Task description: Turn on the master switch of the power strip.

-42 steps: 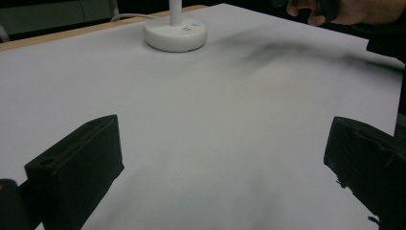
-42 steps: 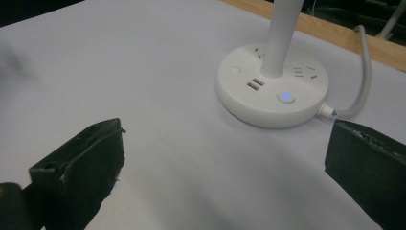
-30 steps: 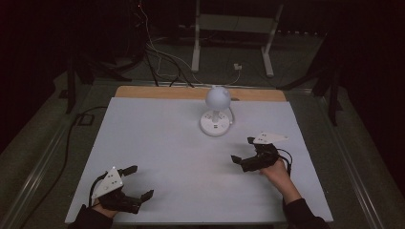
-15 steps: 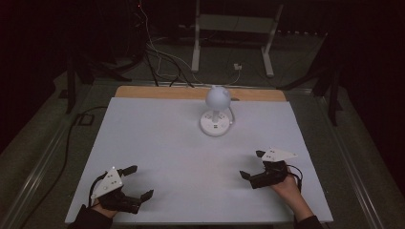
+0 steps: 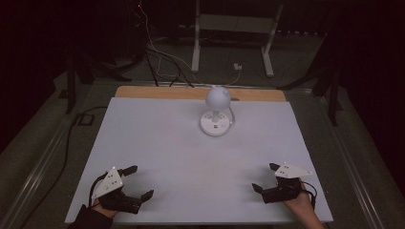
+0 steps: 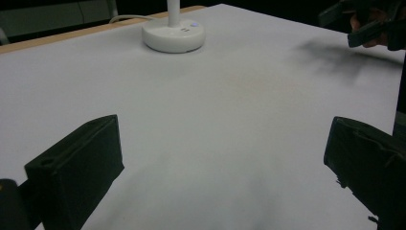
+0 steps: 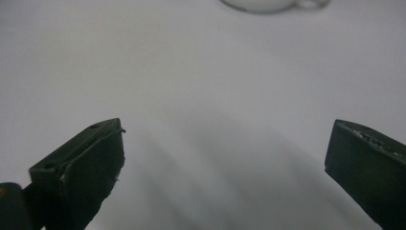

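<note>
Both grippers, left and right, wide open, empty. Lamp at 12 o'clock: light, top-heavy; grip the rigid stem.

The small white desk lamp with a round ball-shaped head stands upright on the far middle part of the white desk. Its head sits on a short thin stem above a flat round base, and a white cable leaves the base toward the back edge. In the left gripper view a small blue light shows on the base.
</note>
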`<action>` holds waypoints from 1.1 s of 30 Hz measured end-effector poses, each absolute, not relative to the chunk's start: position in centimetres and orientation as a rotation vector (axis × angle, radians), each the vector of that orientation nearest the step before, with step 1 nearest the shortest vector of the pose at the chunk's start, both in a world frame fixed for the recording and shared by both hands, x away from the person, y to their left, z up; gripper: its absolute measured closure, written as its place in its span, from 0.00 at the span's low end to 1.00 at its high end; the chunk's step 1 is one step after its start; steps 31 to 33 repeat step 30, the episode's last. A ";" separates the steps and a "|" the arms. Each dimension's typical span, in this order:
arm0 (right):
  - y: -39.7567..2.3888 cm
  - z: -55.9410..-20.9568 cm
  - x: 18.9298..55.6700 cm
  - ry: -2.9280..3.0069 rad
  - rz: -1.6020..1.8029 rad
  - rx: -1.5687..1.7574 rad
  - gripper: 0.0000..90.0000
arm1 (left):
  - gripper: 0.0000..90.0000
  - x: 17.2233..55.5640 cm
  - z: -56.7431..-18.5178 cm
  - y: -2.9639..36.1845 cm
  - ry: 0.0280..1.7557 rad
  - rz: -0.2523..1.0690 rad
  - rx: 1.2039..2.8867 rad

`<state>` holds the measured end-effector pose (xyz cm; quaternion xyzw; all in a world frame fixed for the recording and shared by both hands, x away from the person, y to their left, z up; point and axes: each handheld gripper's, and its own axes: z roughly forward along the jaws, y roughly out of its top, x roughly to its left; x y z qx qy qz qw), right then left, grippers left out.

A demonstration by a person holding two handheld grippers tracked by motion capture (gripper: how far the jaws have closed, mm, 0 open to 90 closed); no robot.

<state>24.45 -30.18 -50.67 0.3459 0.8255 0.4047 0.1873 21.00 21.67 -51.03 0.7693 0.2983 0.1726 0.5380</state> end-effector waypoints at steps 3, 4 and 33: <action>-30.9 -50.9 23.8 2.318 1.119 0.992 0.00 | 0.00 21.0 -51.1 21.7 0.713 0.410 1.826; -31.1 -51.0 23.6 2.320 1.105 0.997 0.00 | 0.00 21.0 -51.1 21.7 0.714 0.410 1.826; -32.1 -51.8 23.1 2.296 1.021 1.029 0.00 | 0.00 20.9 -51.0 21.6 0.703 0.416 1.841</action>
